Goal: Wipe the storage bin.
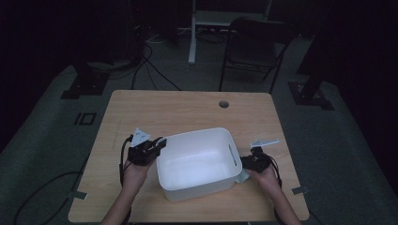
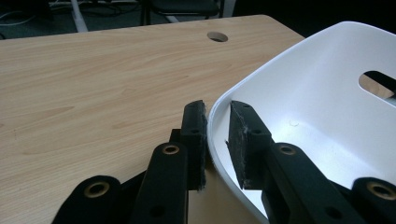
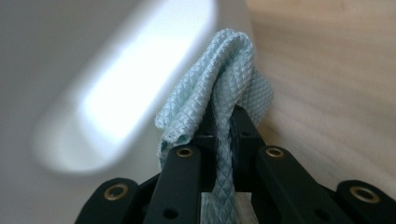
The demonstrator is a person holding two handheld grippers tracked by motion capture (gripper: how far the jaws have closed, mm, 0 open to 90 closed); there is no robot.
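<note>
left tongs (image 2: 217, 135): straddle the rim of the white tub (image 1: 197, 161), pinching its wall | right tongs (image 3: 223, 135): clamped on pale blue cloth (image 3: 219, 79) at tub's outer right side | risk: tub slides on bench (image 1: 187, 108) if wiping pushes hard

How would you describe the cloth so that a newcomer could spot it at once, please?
On the wooden table stands a white bin. Outside its right wall, the right gripper pinches the cloth. It is a pale blue, folded piece with a diamond weave, the one soft thing there.
</note>
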